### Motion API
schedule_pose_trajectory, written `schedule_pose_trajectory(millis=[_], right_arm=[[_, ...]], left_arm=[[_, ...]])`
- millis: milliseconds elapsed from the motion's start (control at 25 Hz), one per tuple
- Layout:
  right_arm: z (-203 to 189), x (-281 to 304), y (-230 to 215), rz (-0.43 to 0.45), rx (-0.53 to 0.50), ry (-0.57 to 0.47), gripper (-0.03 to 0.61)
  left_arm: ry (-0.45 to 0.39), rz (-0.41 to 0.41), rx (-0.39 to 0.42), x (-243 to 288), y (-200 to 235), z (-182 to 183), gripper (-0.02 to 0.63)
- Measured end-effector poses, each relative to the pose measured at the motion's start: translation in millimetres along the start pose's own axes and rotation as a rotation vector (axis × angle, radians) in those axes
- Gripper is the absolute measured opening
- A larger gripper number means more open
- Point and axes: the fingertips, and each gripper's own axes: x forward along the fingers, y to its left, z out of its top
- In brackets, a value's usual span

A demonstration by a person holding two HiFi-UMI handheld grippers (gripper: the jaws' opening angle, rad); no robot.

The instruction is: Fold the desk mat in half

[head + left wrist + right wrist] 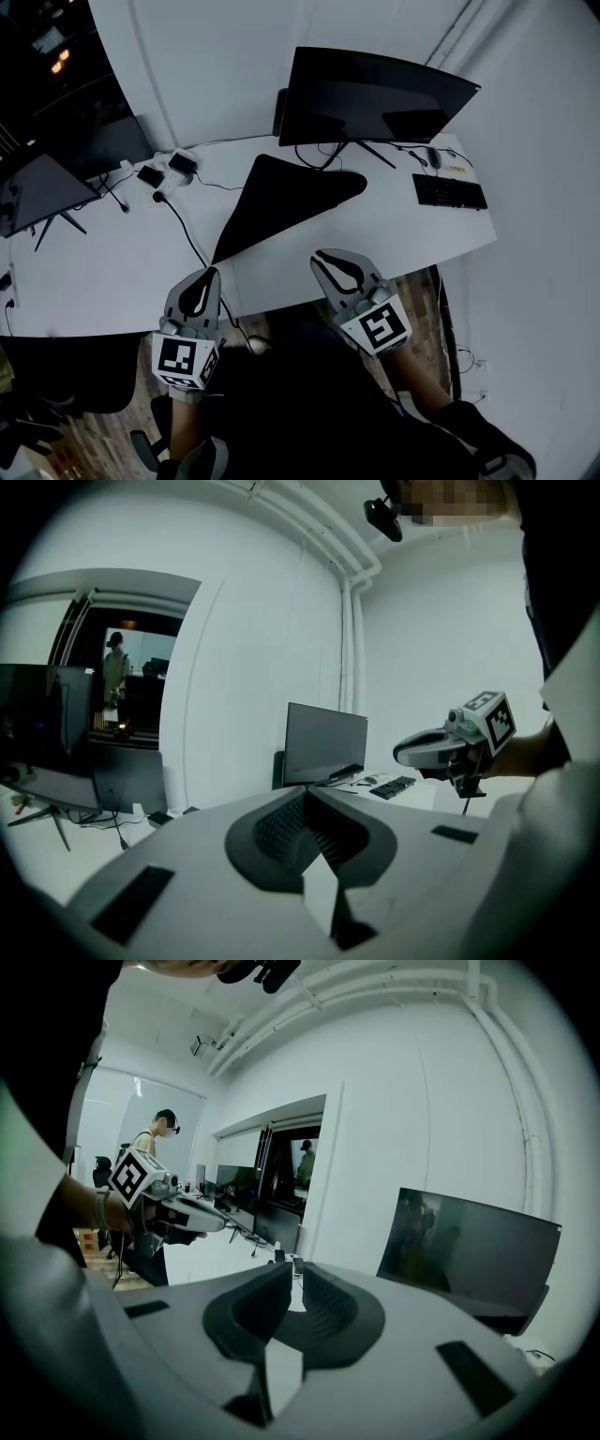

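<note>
The black desk mat [281,202] lies in the middle of the white desk [112,272], doubled over into a rough triangle whose point reaches toward the desk's front edge. Both grippers hover over that front edge, apart from the mat. My left gripper [210,273] is just short of the mat's near tip, shut and empty. My right gripper [322,255], to the right of the mat, is also shut with nothing between its jaws. In the left gripper view the left gripper's [305,791] jaws meet, and the right gripper [439,750] floats at the right. The right gripper view shows its own gripper [292,1275] closed.
A dark monitor [375,94] stands behind the mat, with a keyboard [450,191] and mouse [433,156] at the right. Power adapters and cables [169,171] lie at the back left beside a second screen [42,187]. A person [159,1133] stands in the background.
</note>
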Motion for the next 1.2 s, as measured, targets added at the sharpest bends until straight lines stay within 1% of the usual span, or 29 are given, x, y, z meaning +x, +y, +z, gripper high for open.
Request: schedule_pose_trajectory(millis=[80,240,400,560,760,1200], right_arm=[[-1.1,-1.0,4.2,0.003,0.001,0.000,0.044],[-2.0,-2.6,10.7,0.002,0.008,-0.007,0.044],[-3.9,-4.2,17.0,0.008,0.009,-0.007,0.044],[-5.9,-5.7,24.3,0.016,0.014,-0.005,0.044],[-9.8,-7.1,30.0,0.030,0.028,-0.012,0.044],[-11.1,-4.3,41.0,0.045,0.015,-0.019,0.044]], left_arm=[[-0.009,0.008,0.010,-6.4,-1.1,0.4,0.009],[0.000,0.029,0.019,-17.1,-2.7,0.1,0.009],[-0.004,0.031,0.022,-23.9,-2.5,-5.9,0.009],[0.006,0.043,0.015,-31.6,-0.8,-8.3,0.009],[-0.011,0.050,0.006,-38.2,-1.2,-10.2,0.009],[-0.005,0.077,0.005,-50.2,4.6,-16.7,0.009]])
